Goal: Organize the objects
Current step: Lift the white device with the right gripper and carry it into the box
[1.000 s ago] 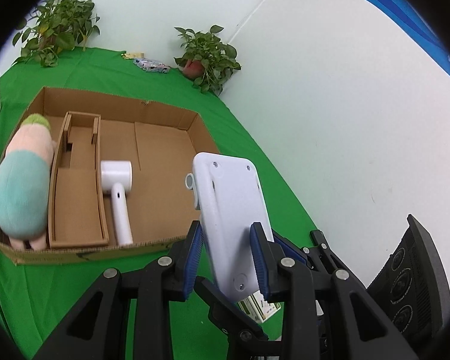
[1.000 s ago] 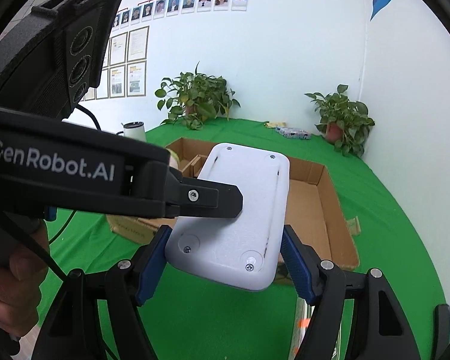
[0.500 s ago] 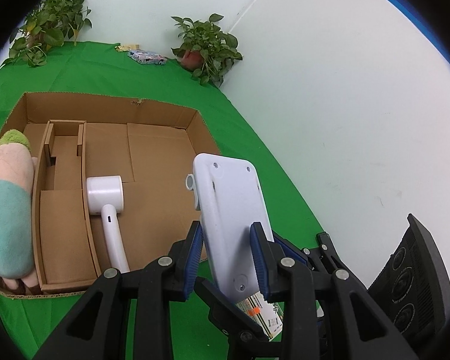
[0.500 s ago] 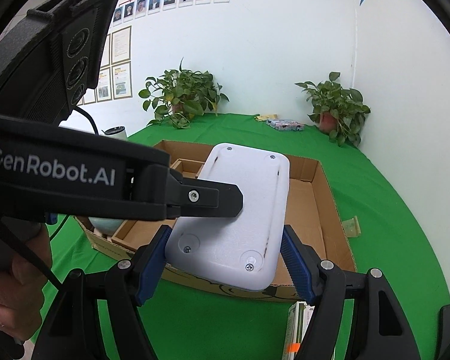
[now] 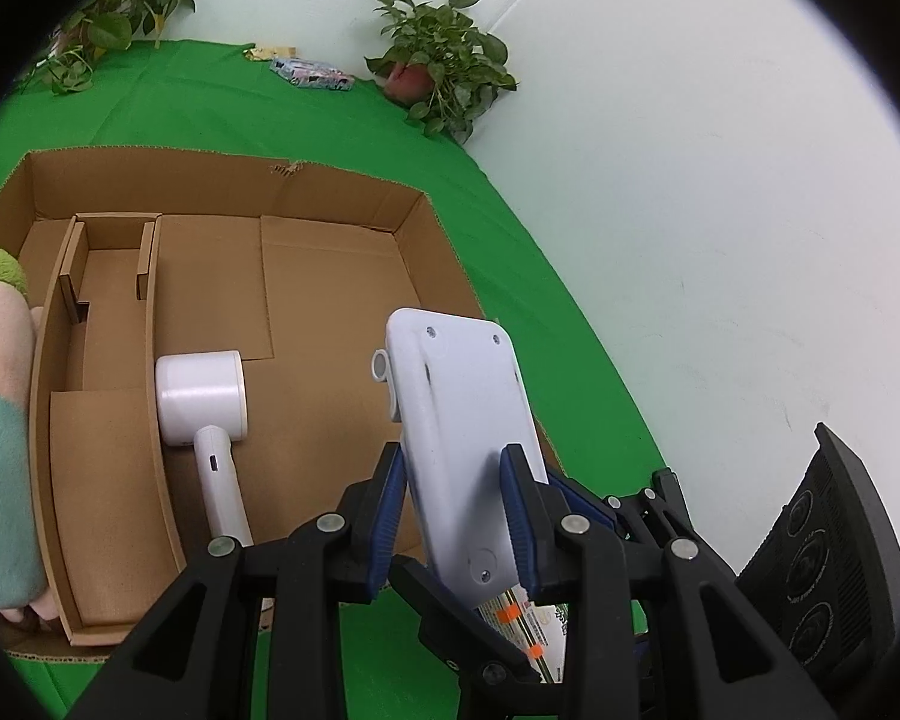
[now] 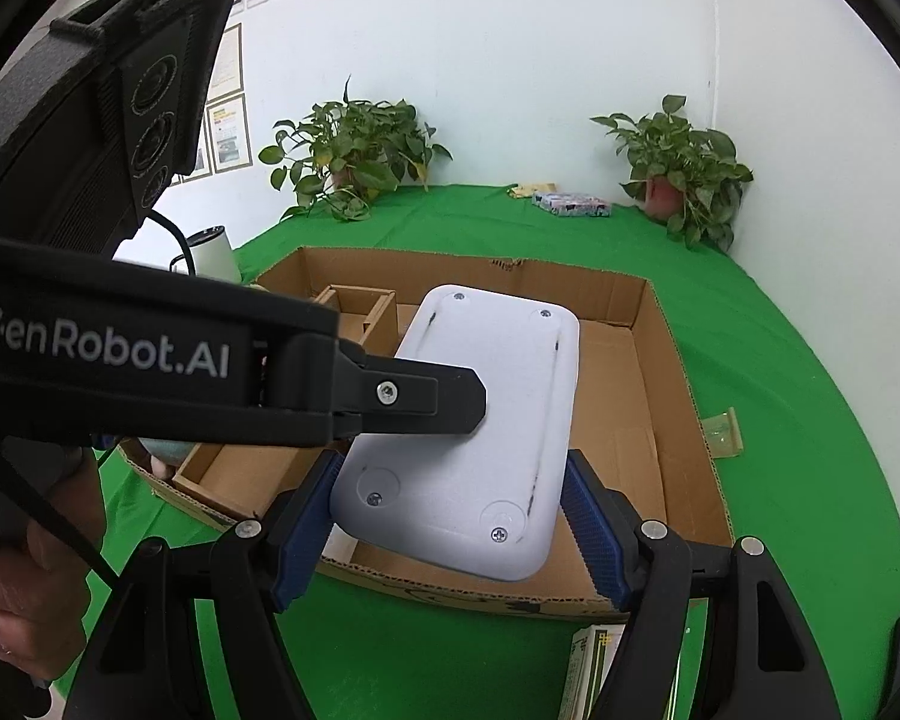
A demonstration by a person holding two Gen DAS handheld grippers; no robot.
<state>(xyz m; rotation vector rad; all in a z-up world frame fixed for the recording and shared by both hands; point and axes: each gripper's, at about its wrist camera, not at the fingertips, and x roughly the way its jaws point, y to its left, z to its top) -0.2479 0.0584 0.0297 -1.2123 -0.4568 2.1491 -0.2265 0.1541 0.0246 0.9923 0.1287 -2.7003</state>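
"GenRobot.AI" is printed in white on the black body of the left gripper (image 6: 462, 402), seen in the right wrist view. The print on the small box (image 5: 534, 630) cannot be read.

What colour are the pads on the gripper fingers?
Blue pads, clearest in the right wrist view.

The right gripper (image 6: 450, 525) has its 2 blue-padded fingers (image 6: 594, 531) at either side of a white device (image 6: 480, 420) lying underside up, 4 screws showing. The left gripper's finger (image 6: 414, 393) presses on it from the left. Beyond the claw sits the cardboard box (image 6: 660, 372), over whose near wall the device hangs. A small carton (image 6: 591, 669) lies below the claw.
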